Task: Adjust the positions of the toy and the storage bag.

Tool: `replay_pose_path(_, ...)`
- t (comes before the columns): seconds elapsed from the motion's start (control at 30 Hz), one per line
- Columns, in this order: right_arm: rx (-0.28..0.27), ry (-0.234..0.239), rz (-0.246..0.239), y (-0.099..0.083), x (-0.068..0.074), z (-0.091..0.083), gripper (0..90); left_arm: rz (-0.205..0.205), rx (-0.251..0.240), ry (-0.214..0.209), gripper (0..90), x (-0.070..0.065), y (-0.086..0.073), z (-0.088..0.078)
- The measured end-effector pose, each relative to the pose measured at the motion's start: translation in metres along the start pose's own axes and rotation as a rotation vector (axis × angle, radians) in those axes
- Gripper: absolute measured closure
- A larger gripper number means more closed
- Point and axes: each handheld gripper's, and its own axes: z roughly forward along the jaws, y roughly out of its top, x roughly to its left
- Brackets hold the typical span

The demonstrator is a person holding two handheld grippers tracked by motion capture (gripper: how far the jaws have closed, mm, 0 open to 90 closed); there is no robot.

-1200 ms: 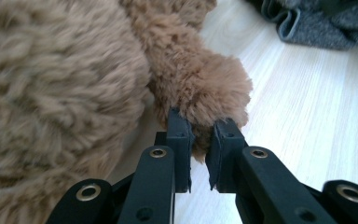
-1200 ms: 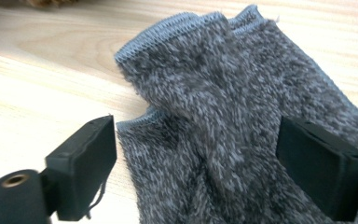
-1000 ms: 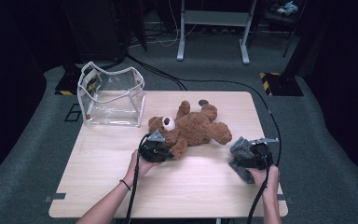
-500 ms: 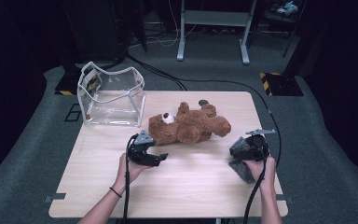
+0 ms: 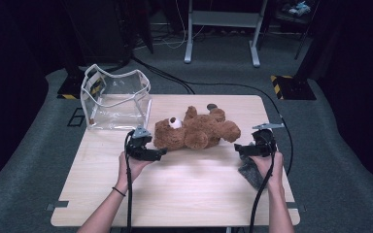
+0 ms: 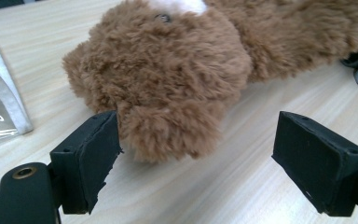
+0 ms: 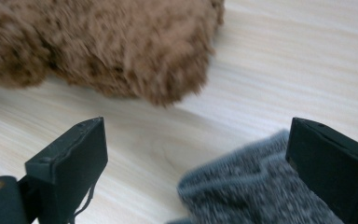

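The teddy bear [image 5: 194, 131] lies on its side near the middle of the wooden table [image 5: 184, 194], head toward the left, legs toward the right. Furthest left stands a clear plastic bag [image 5: 116, 104], mouth up, near the table's back left corner and close to the bear's head. Next comes the left gripper [image 5: 158, 154], just in front of the bear's head; its jaws have just been opening and now stand wide, released, with the furry head between them in the left gripper view but the pads [image 6: 91, 156] not pressing on it. Past the bear's legs, the right gripper [image 5: 243, 149] is held near the table's right edge, jaws spread and holding nothing. A grey cloth [image 7: 256, 186], perhaps a sock, lies just under it, apart from the bear.

To my eye this is a pause between grips: the bear has been let go and neither tool has hold of anything. If the bear is meant for the bag, the next move calls for a fresh, firm pinch on the head or body, then a lift leftward over the bag's rim.
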Motion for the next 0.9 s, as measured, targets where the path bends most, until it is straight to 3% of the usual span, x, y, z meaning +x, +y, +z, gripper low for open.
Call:
replay_pose_path(0.2, -0.020, 0.021, -0.029, 0.017, 0.008, 0.006, 3.1, -0.009, 0.014, -0.010, 18.2, 0.005, 0.002, 0.010)
replay_pose_path(0.33, 0.006, 0.047, -0.054, 0.037, 0.014, 0.023, 0.0, -0.022, 0.035, -0.004, 16.8, 0.011, 0.003, 0.016)
replay_pose_path(0.5, 0.051, 0.060, -0.045, 0.050, 0.012, 0.045, 0.0, -0.027, 0.056, -0.012, 16.5, 0.016, 0.003, 0.022)
replay_pose_path(0.6, 0.083, 0.079, -0.045, 0.054, 0.012, 0.055, 12.2, -0.026, 0.076, -0.043, 27.7, 0.019, 0.001, 0.026)
replay_pose_path(0.67, 0.091, 0.085, -0.049, 0.054, 0.013, 0.060, 22.3, -0.039, 0.056, -0.056, 37.7, 0.019, 0.000, 0.027)
replay_pose_path(0.73, 0.103, 0.069, -0.060, 0.054, 0.014, 0.063, 33.8, -0.020, 0.051, -0.057, 45.3, 0.019, 0.001, 0.027)
replay_pose_path(0.9, 0.083, 0.100, -0.043, 0.050, 0.008, 0.063, 53.3, 0.016, 0.050, -0.048, 61.4, 0.020, 0.002, 0.029)
